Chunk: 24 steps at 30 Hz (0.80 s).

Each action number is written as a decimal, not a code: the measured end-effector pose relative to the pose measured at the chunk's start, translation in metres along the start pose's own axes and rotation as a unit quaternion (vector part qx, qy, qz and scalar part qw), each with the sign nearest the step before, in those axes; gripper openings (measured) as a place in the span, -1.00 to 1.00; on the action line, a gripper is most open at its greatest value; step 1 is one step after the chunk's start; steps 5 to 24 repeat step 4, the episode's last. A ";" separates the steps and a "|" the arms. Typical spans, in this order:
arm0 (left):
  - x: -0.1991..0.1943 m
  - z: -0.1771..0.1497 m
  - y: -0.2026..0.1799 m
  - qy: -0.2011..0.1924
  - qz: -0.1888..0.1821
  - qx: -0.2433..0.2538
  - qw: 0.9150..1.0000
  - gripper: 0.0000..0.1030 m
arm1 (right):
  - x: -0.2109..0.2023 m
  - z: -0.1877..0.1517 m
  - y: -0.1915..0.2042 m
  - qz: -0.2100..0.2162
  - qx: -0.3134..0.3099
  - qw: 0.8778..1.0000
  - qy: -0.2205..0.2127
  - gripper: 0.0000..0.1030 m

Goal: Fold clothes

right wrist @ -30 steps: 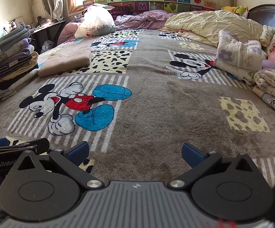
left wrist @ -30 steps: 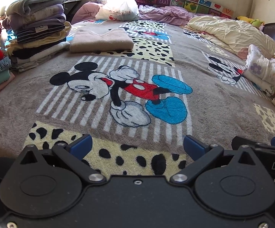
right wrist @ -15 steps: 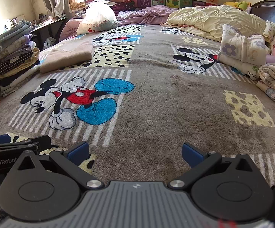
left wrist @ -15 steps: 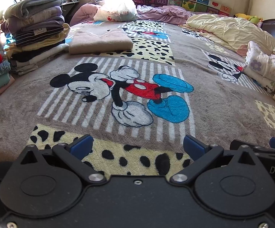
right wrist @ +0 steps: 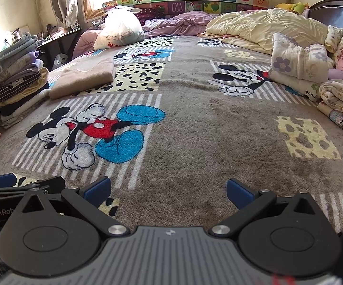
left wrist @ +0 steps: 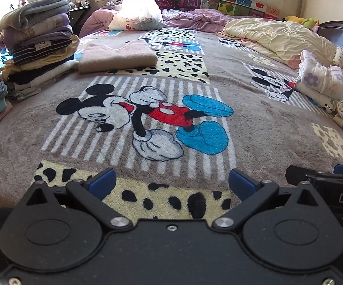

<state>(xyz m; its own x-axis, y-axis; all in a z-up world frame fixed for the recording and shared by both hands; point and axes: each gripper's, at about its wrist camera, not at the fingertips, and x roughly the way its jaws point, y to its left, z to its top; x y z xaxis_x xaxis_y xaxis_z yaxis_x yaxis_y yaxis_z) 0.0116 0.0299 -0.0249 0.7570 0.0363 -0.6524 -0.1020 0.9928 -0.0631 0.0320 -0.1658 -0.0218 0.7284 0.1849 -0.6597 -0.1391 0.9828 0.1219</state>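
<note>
Covering nearly everything is the cartoon-print blanket (left wrist: 254, 123) on the bed, with bare space right in front of both tools. Stack of folded clothes (left wrist: 38, 54) sits at the left edge; a folded beige sweater (left wrist: 117, 55) lies just beside it. Unfolded stuff sits at the far right: cream quilt (right wrist: 261, 30), then a floral white garment (right wrist: 297, 61). Left gripper (left wrist: 171, 184) hovers low over the blanket, jaws spread wide, nothing between them. Right gripper (right wrist: 168, 190) is the same, gaping and empty, close alongside. Looks like between-garments step. Next move likely calls for reaching right to fetch an unfolded piece onto the bare area.
</note>
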 end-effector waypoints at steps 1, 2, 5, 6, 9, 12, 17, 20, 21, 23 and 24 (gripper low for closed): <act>0.000 0.000 0.000 -0.001 0.000 0.000 1.000 0.99 | 0.000 0.000 0.000 0.000 0.000 1.000 0.000 1.00; 0.000 0.000 0.001 -0.001 -0.002 -0.002 1.000 0.99 | 0.000 0.000 0.000 0.000 0.000 1.000 0.000 1.00; 0.000 0.000 0.001 -0.002 -0.003 -0.005 1.000 0.99 | -0.001 0.000 0.001 0.000 0.000 1.000 0.000 1.00; 0.000 0.000 0.001 -0.002 -0.003 -0.005 1.000 0.99 | -0.001 0.000 0.001 0.000 0.000 1.000 0.000 1.00; 0.000 0.000 0.001 -0.002 -0.003 -0.005 1.000 0.99 | -0.001 0.000 0.001 0.000 0.000 1.000 0.000 1.00; 0.000 0.000 0.001 -0.002 -0.003 -0.005 1.000 0.99 | -0.001 0.000 0.001 0.000 0.000 1.000 0.000 1.00; 0.000 0.000 0.001 -0.002 -0.003 -0.005 1.000 0.99 | -0.001 0.000 0.001 0.000 0.000 1.000 0.000 1.00; 0.000 0.000 0.001 -0.002 -0.003 -0.005 1.000 0.99 | -0.001 0.000 0.001 0.000 0.000 1.000 0.000 1.00; 0.000 0.000 0.001 -0.002 -0.003 -0.005 1.000 0.99 | -0.001 0.000 0.001 0.000 0.000 1.000 0.000 1.00; 0.000 0.000 0.001 -0.002 -0.003 -0.005 1.000 0.99 | -0.001 0.000 0.001 0.000 0.000 1.000 0.000 1.00; 0.000 0.000 0.001 -0.002 -0.003 -0.005 1.000 0.99 | -0.001 0.000 0.001 0.000 0.000 1.000 0.000 1.00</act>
